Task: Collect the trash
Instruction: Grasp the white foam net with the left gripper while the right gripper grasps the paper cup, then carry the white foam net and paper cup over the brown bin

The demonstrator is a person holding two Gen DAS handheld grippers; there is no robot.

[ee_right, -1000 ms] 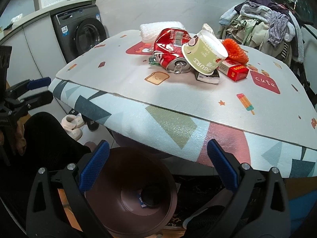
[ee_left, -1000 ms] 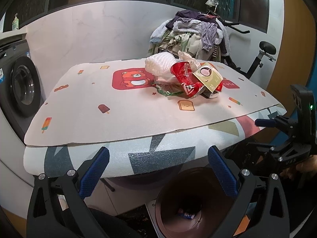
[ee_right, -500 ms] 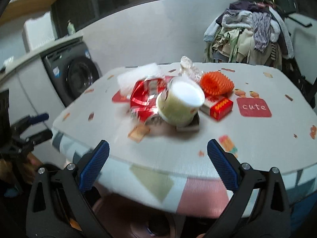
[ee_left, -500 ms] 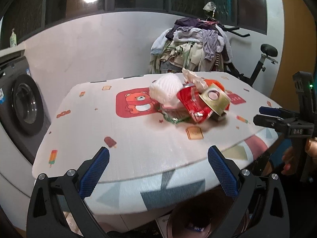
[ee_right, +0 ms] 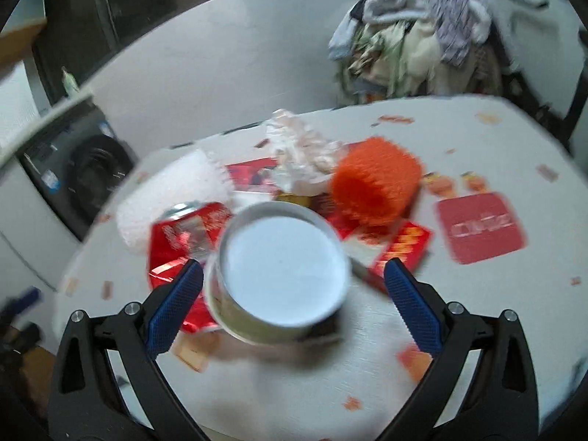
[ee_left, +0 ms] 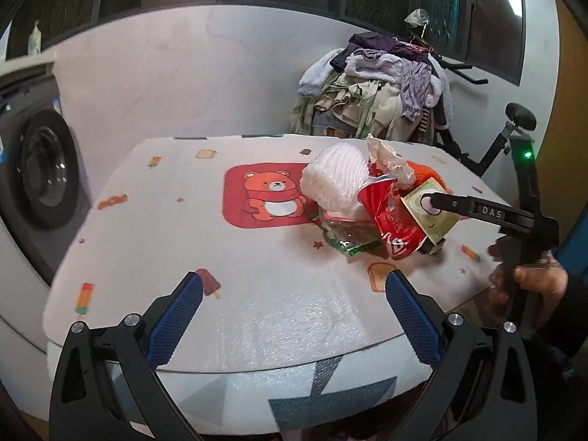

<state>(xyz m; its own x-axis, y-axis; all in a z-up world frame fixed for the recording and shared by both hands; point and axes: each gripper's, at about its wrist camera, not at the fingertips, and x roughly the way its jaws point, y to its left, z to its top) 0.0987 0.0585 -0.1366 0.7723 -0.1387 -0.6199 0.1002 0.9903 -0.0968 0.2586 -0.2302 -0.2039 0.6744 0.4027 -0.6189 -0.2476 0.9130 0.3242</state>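
The left hand-held gripper hangs wide open over the desk; the right hand-held gripper reaches the trash pile.

On the worktop the trash sits in one heap toward the far right: a foam roll at its left, a crushed can just right of it, and a paper cup nearest. A washing machine stands left of the worktop, a clothes pile behind it.
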